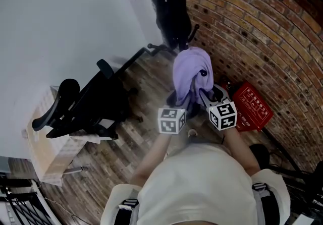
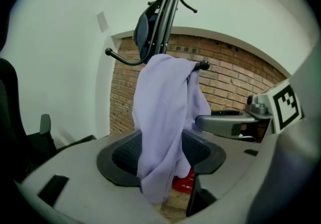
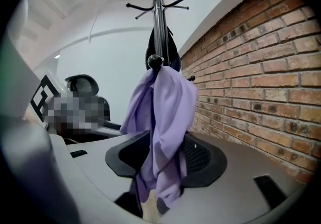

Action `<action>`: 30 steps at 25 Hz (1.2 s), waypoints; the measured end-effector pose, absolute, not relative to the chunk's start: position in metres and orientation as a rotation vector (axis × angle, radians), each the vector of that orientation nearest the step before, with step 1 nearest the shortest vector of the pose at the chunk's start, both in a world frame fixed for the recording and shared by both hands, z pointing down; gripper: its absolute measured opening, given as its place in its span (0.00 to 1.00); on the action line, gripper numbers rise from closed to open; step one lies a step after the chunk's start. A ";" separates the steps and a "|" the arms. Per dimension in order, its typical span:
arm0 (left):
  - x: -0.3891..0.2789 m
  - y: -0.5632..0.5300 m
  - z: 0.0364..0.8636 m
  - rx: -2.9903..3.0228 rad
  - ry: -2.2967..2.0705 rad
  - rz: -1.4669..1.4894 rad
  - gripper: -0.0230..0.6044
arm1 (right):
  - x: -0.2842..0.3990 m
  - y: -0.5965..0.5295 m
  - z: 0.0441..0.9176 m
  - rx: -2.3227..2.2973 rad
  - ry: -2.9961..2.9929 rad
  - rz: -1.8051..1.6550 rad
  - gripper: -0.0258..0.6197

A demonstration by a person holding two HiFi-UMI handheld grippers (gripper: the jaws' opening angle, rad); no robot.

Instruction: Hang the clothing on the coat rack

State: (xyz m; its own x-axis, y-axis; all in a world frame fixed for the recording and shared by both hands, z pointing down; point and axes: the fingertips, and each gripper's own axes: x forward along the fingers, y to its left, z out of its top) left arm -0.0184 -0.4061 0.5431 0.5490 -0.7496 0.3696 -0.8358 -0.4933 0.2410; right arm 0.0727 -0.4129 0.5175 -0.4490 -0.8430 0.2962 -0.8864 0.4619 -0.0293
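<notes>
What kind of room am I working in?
Probably an office or studio corner: a brick wall, a black office chair on wood-plank flooring, and a standing coat rack with a purple garment on it.

One purple garment [image 1: 191, 70], one coat rack [image 3: 159, 22]

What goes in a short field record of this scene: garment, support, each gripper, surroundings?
Garment: purple clothing, draped over a knobbed hook
Support: black coat rack, beside the brick wall
Left gripper: jaws apart, cloth hanging between them
Right gripper: jaws apart, cloth hanging between them
Nearby: black office chair; red case on the floor
</notes>
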 end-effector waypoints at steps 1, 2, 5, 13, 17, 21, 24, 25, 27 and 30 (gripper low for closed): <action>-0.020 -0.401 0.542 2.396 -1.292 0.296 0.40 | 0.075 -0.408 0.518 1.507 -2.465 0.271 0.31; -0.022 -0.396 0.541 2.394 -1.290 0.286 0.40 | 0.077 -0.403 0.518 1.518 -2.459 0.278 0.31; -0.030 -0.382 0.535 2.391 -1.292 0.255 0.39 | 0.079 -0.386 0.516 1.540 -2.448 0.282 0.31; -0.055 -0.331 0.520 2.400 -1.329 0.198 0.37 | 0.071 -0.329 0.497 1.588 -2.476 0.262 0.31; -0.073 -0.305 0.509 2.380 -1.383 0.126 0.28 | 0.063 -0.298 0.485 1.593 -2.509 0.245 0.26; -0.090 -0.273 0.500 2.377 -1.423 0.102 0.19 | 0.053 -0.264 0.473 1.583 -2.534 0.219 0.19; -0.103 -0.249 0.494 2.376 -1.459 0.087 0.13 | 0.045 -0.240 0.464 1.581 -2.551 0.189 0.14; -0.106 -0.242 0.492 2.371 -1.466 0.082 0.12 | 0.043 -0.233 0.461 1.581 -2.557 0.182 0.13; -0.110 -0.229 0.490 2.360 -1.473 0.070 0.11 | 0.040 -0.220 0.457 1.580 -2.570 0.170 0.12; -0.116 -0.213 0.486 2.342 -1.486 0.051 0.10 | 0.037 -0.204 0.450 1.577 -2.593 0.153 0.09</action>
State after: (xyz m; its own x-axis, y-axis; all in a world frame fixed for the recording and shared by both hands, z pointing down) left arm -0.1164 -0.2132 0.4863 0.4449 -0.8675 0.2224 -0.8807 -0.3788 0.2845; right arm 0.0366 -0.2036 0.4502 -0.4575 -0.8782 0.1398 -0.8885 0.4577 -0.0321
